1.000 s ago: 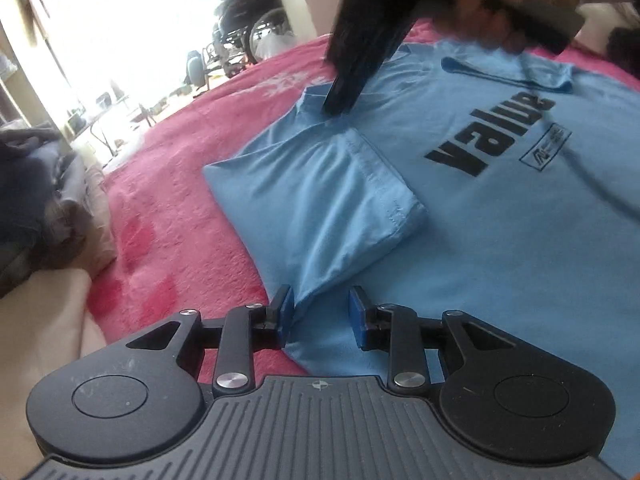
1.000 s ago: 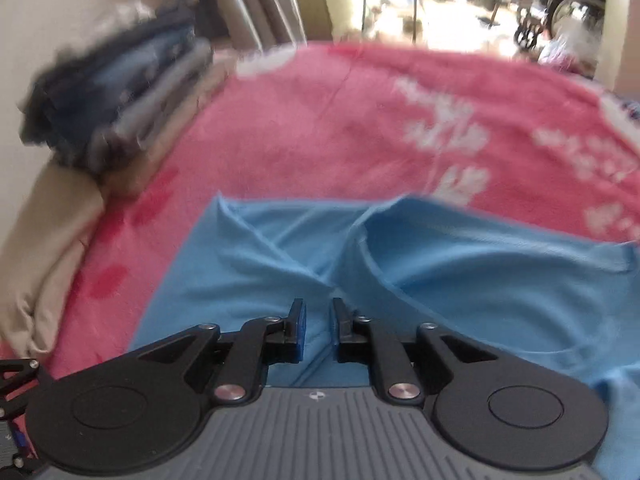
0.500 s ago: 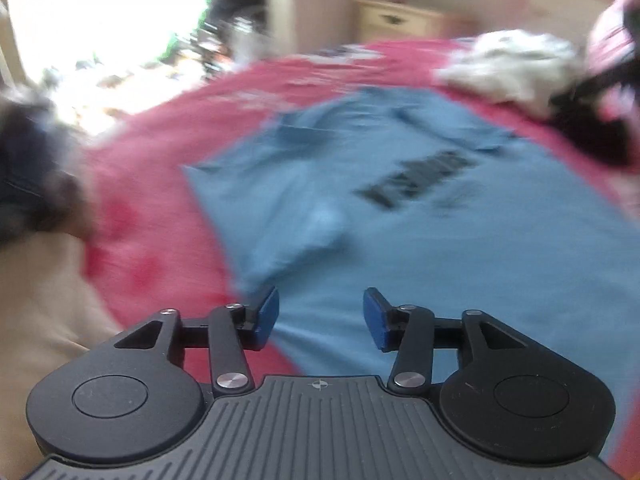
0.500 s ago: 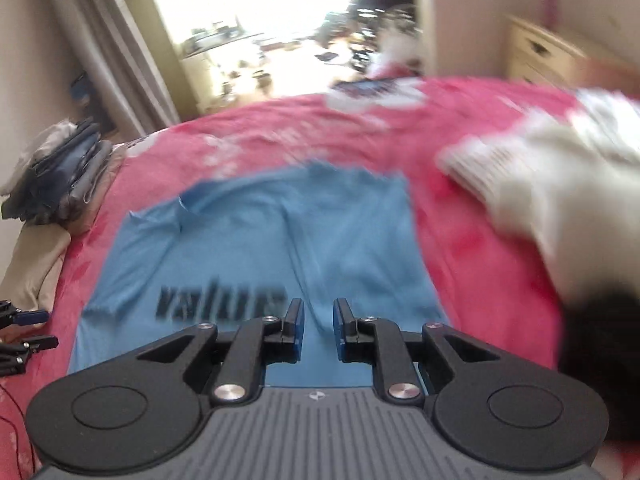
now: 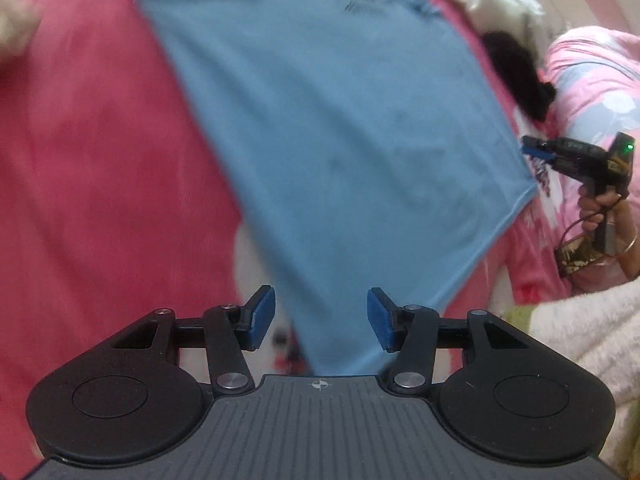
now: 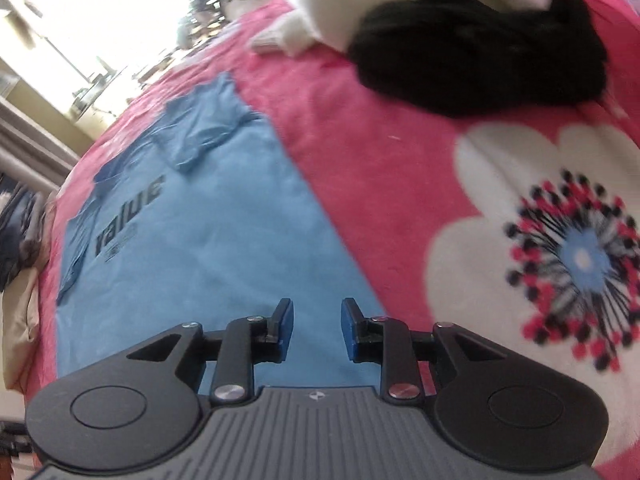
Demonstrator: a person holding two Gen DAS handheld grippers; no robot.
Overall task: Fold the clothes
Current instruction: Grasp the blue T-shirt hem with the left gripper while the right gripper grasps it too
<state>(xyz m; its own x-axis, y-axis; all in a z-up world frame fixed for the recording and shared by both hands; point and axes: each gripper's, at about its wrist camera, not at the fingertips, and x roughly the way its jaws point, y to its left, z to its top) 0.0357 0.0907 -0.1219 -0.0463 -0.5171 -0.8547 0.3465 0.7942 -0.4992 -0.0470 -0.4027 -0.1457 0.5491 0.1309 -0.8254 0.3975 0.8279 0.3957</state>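
A light blue T-shirt [image 5: 340, 128] with black lettering lies flat on the pink bedspread [image 5: 92, 160], both sleeves folded in. My left gripper [image 5: 321, 322] hovers over the shirt's bottom hem near its left corner, jaws apart and nothing pinched. In the right wrist view the same T-shirt [image 6: 192, 248] stretches away, and my right gripper [image 6: 317, 330] hangs over the hem's right corner with its jaws opening and no cloth pressed between the pads. The right gripper [image 5: 532, 151] also shows at the right edge of the left wrist view, held by a hand [image 5: 600, 204].
A black garment [image 6: 476, 52] and white clothes [image 6: 320, 12] lie on the bedspread [image 6: 360, 152] beyond the shirt's right side. A pink patterned quilt [image 5: 592, 80] and a pale fleecy blanket [image 5: 580, 340] border the right. Folded dark clothes [image 6: 16, 224] are stacked at far left.
Both grippers have swung from the shirt's sleeve and collar end down to its bottom hem. The left has let go of the sleeve and opened; the right has widened.
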